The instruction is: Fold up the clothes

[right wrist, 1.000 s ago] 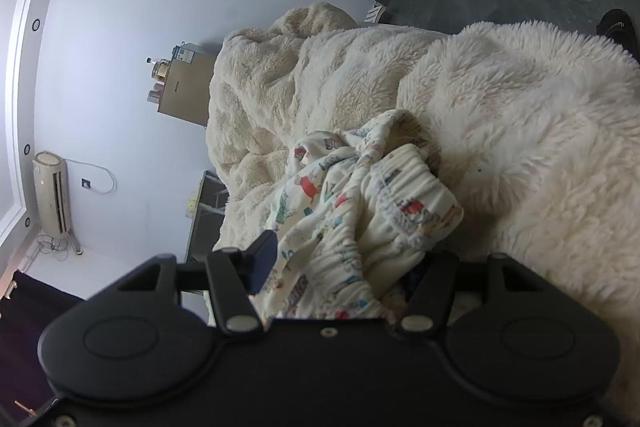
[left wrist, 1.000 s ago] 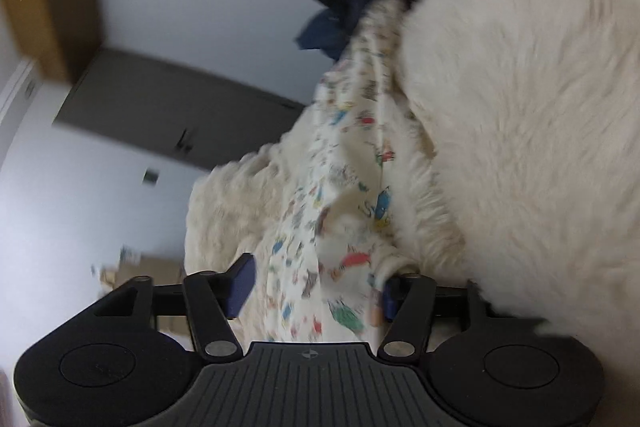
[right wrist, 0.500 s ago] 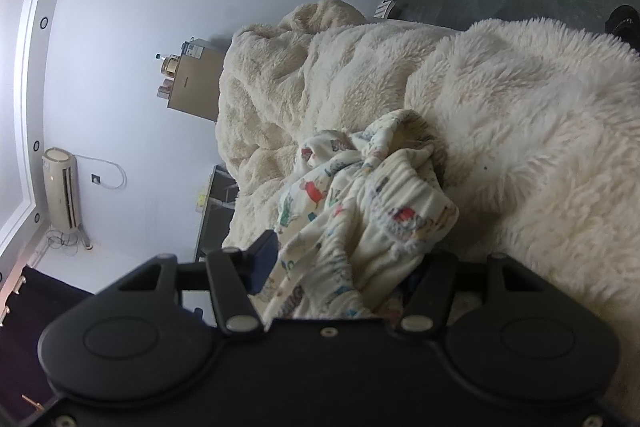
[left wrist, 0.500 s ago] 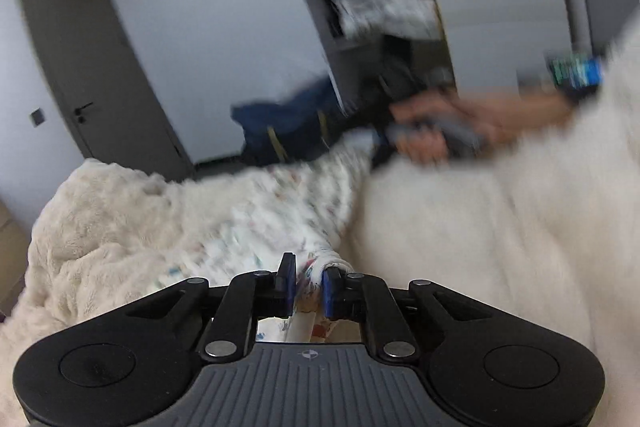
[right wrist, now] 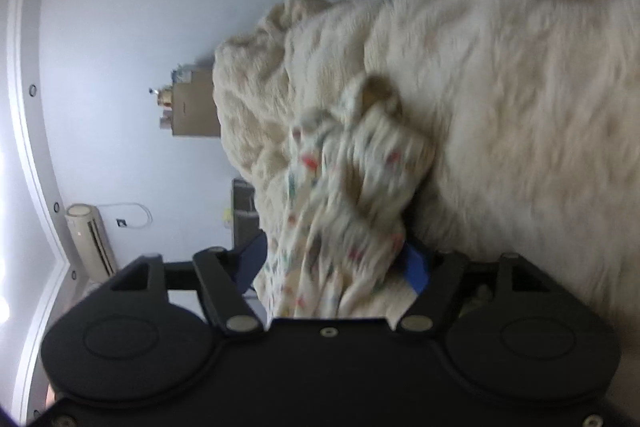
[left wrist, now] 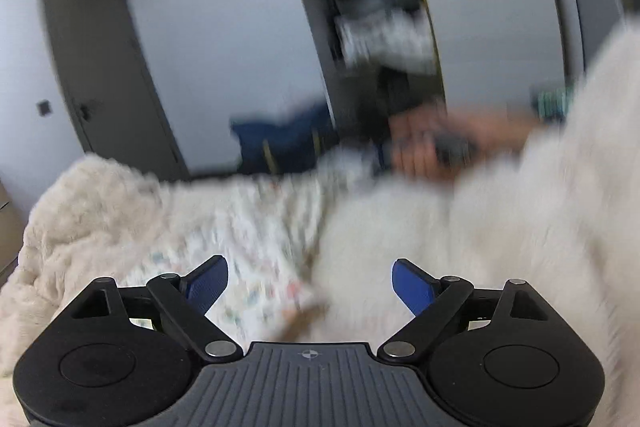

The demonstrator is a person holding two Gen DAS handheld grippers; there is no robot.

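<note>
Printed cotton garment (left wrist: 256, 247) lies stretched along the fleece blanket (left wrist: 500, 227); left gripper (left wrist: 310, 287) stands spread wide, holding nothing, its end lying loose; right gripper (right wrist: 340, 267) has bunched cloth between its 2 fingers, apparently gripped to keep that end anchored.

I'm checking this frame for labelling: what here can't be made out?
- Left wrist view: printed garment pattern and the hand smeared by motion blur.
- Left wrist view: shelf contents blurred.
- Right wrist view: whether the right tongs clamp the garment; bunched cloth hides the pads.
</note>
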